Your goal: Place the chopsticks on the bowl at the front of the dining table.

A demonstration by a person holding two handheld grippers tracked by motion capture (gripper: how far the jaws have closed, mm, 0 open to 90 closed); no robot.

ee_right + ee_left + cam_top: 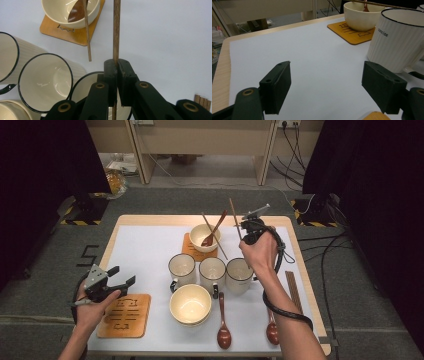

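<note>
The right gripper is held above the far right part of the white-topped table, its two black jaws pressed tight together on a single dark wooden chopstick. In the right gripper view the chopstick runs straight up from between the closed jaws, with a short end showing below them, so the stick passes through the grip rather than being held at its tip. It hangs in the air over the table, just beyond the rightmost of three ribbed white mugs with black rims, and to the right of the cream bowl on the far wooden coaster. That bowl carries a dark brown wooden spoon and a second chopstick laid across its rim; this second stick stands apart from the held one. The left gripper hovers low at the near left, over the near wooden coaster, with its jaws spread wide and nothing between them; in the left gripper view only bare tabletop lies between the pads, with a mug marked "concise" to the right.
</note>
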